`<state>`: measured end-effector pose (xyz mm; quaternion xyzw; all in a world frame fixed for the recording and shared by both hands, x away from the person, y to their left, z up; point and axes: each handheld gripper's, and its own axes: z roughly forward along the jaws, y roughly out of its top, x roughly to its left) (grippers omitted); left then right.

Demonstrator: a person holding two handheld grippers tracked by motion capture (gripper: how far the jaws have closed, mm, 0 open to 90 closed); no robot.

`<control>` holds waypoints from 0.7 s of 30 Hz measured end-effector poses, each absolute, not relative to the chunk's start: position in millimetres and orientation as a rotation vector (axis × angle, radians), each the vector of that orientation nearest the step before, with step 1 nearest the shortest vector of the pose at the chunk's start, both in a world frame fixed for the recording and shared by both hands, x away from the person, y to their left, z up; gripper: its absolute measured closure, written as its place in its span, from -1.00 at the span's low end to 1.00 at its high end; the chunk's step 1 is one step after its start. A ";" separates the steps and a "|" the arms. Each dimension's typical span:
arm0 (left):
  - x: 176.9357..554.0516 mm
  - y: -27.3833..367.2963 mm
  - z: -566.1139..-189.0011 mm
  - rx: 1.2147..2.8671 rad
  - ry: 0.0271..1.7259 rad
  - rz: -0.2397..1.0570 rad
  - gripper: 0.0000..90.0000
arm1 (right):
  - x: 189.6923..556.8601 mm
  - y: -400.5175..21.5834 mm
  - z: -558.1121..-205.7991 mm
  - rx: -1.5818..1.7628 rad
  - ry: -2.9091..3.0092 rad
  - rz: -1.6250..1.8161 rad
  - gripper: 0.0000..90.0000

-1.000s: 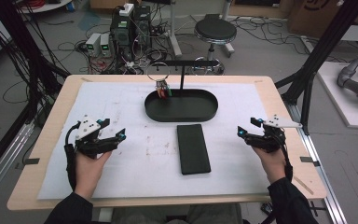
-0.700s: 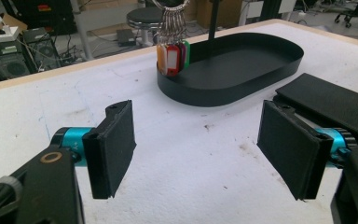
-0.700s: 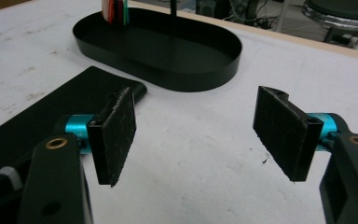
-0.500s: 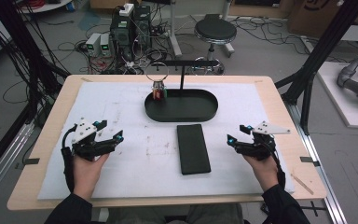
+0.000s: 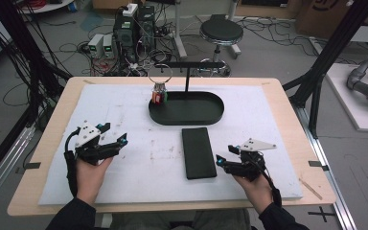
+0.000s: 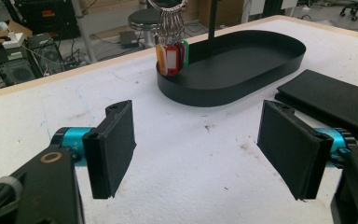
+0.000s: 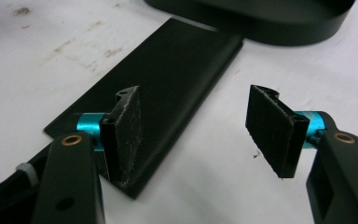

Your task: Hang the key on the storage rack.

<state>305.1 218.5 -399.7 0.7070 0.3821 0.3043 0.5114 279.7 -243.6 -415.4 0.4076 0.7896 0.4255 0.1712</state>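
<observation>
tray (image 5: 186, 115) blocks fwd, mat (image 5: 124, 163) open btwn

High view looks down from the person's side; both gripper views sit low and close (near the tabletop), sharing the black tray (image 5: 186, 115) (image 6: 242, 60) (image 7: 261, 18) at upper frame.

A wooden counter (image 5: 292, 110) topped with a scuffed white mat (image 5: 124, 110) stands on a grey floor (image 5: 278, 52). At twelve o'clock beyond it, a round black stool (image 5: 221, 32) sits amid loose cables (image 5: 263, 26). At eleven o'clock, computer boxes (image 5: 135, 26) and small power units (image 5: 100, 45) rest on the floor. Black frame posts (image 5: 338, 43) rise at two o'clock, more at ten o'clock. At three o'clock, a white platform (image 5: 359, 96). Lighting is dim and even.
</observation>
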 end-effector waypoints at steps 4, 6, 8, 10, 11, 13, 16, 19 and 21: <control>305.7 217.2 -399.5 1.706 0.913 0.732 -0.40 | 267.1 -231.3 -422.3 1.182 2.229 1.169 -0.05; 305.6 216.3 -399.5 1.705 0.911 0.731 -0.39 | 262.7 -228.4 -428.0 1.174 2.218 1.169 -0.02; 305.4 215.6 -399.0 1.706 0.908 0.734 -0.39 | 263.6 -226.2 -434.5 1.210 2.262 1.152 -0.02; 305.2 215.3 -399.0 1.708 0.906 0.735 -0.39 | 265.1 -224.1 -438.7 1.221 2.283 1.133 -0.02; 305.1 215.4 -399.0 1.710 0.905 0.733 -0.39 | 265.4 -223.5 -440.3 1.226 2.291 1.135 -0.02; 305.1 215.5 -399.6 1.708 0.906 0.735 -0.39 | 267.1 -221.5 -444.5 1.250 2.327 1.128 -0.01; 304.9 215.7 -400.1 1.706 0.909 0.733 -0.39 | 270.3 -221.8 -448.2 1.300 2.346 1.162 0.05; 304.6 214.6 -400.1 1.704 0.913 0.736 -0.39 | 272.6 -225.3 -453.2 1.354 2.366 1.232 0.19; 304.4 212.9 -399.8 1.707 0.909 0.735 -0.39 | 274.1 -227.5 -454.6 1.389 2.379 1.276 0.27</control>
